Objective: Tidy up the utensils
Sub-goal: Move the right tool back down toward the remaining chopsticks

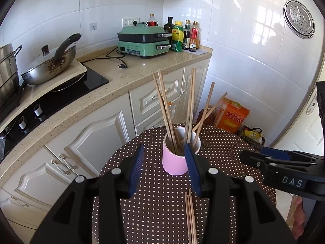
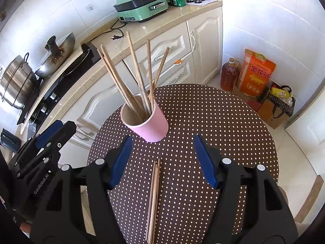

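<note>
Dotted table (image 2: 203,122): left gripper (image 1: 164,166) and right gripper (image 2: 162,158) angled down, jaws apart, empty.

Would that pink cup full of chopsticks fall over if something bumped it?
Probably fairly easily: the pink cup looks like light paper, and the chopsticks rise far above its rim, leaning outward. On the dotted tablecloth it might tip rather than slide.

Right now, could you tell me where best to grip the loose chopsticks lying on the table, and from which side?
Probably at the far tips of the loose chopsticks, nearest the pink cup. They lie flat and bunched on the dotted tablecloth, so come from above, right gripper fingers straddling the bundle crosswise. Both it and the left gripper are open and empty.
</note>
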### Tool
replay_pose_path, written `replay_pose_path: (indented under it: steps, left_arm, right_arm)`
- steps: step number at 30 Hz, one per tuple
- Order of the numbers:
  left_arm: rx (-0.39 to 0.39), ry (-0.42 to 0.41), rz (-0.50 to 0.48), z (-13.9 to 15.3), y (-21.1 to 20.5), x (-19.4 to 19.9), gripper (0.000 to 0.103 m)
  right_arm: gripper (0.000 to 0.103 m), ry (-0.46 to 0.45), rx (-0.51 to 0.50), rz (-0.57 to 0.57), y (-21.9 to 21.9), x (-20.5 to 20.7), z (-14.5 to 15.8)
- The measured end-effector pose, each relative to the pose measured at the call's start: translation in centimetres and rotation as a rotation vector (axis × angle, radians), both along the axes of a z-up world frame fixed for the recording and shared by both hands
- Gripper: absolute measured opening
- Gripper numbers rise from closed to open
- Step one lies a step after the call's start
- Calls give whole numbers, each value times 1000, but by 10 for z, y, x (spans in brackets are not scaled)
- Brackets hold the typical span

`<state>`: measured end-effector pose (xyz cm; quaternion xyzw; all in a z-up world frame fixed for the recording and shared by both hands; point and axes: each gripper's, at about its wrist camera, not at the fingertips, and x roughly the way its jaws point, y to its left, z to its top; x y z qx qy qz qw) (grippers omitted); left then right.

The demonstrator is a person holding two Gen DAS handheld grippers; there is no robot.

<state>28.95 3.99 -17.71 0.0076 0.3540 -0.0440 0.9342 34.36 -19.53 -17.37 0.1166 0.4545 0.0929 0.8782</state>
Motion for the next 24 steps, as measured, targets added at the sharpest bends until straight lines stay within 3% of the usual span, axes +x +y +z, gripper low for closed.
replay_pose_path:
  steps: [9,24]
  left_arm:
    - [2,24,9,-7,2,-31,46]
    - [41,182,24,-70,10,-79,46]
  right_arm:
    - [63,36,-1,16,1,-27,-10]
    - [63,178,-16,41,8,-60,-63]
